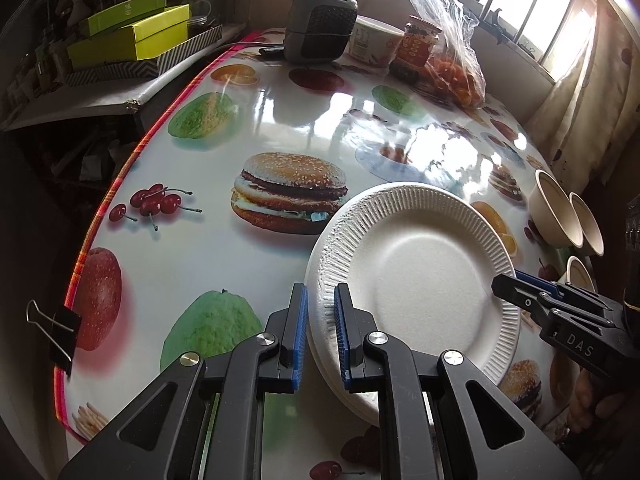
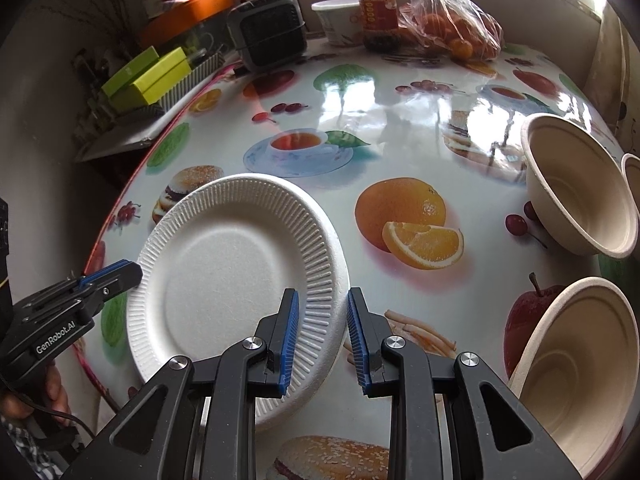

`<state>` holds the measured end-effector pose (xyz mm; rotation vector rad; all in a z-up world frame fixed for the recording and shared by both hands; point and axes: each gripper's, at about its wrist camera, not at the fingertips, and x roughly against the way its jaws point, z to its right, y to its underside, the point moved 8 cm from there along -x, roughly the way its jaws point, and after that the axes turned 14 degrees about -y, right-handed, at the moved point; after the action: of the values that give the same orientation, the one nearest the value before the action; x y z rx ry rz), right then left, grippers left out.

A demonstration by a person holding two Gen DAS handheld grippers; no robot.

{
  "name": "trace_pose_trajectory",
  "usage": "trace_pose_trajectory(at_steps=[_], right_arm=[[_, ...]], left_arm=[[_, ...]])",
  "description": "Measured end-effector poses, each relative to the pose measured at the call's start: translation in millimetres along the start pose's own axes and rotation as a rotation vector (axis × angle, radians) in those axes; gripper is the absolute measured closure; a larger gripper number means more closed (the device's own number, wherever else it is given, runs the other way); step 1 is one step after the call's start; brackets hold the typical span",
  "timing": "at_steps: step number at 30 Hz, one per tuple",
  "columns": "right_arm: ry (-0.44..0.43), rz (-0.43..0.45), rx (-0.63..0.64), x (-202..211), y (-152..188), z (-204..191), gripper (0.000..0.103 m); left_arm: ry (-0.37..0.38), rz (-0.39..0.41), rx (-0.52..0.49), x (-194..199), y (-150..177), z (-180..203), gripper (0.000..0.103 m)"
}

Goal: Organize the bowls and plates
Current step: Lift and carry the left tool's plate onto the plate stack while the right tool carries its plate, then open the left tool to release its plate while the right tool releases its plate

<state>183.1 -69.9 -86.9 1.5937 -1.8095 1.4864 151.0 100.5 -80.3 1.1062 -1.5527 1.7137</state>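
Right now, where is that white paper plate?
The white paper plate sits near the table's front edge, gripped at opposite rims by the left gripper and right gripper, with the tan bowls to its right.

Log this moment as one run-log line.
left gripper: shut on paper plates rim | right gripper: shut on opposite rim | bowls: on table, untouched

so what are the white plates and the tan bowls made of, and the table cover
White plates: likely pressed paper pulp, matte, with a ribbed rim and faintly fibrous surface.
Tan bowls: probably moulded plant fibre, dull beige, with thin walls and soft moulded rings inside.
Table cover: seemingly glossy plastic or vinyl, printed with food pictures and mirroring the window light.
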Motion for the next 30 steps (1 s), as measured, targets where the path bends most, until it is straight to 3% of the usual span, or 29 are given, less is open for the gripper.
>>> trace_pose_trajectory(at_steps=[13, 23, 26, 30], right_arm=[[0.004, 0.009, -0.003, 1.3, 3.3, -0.2, 0.079], [0.020, 0.035, -0.002, 8.7, 5.7, -1.8, 0.065], [0.034, 0.055, 0.004, 12.4, 5.6, -3.0, 0.058], [0.037, 0.083, 0.007, 18.8, 7.1, -5.2, 0.057]], left_arm=[[-0.018, 0.011, -0.003, 2.7, 5.6, -1.7, 0.088], [-0.061, 0.051, 0.002, 9.8, 6.8, -8.1, 0.083], [-0.099, 0.096, -0.015, 16.9, 5.5, -8.6, 0.079], [-0.108, 0.133, -0.010, 26.3, 3.7, -9.6, 0.078]])
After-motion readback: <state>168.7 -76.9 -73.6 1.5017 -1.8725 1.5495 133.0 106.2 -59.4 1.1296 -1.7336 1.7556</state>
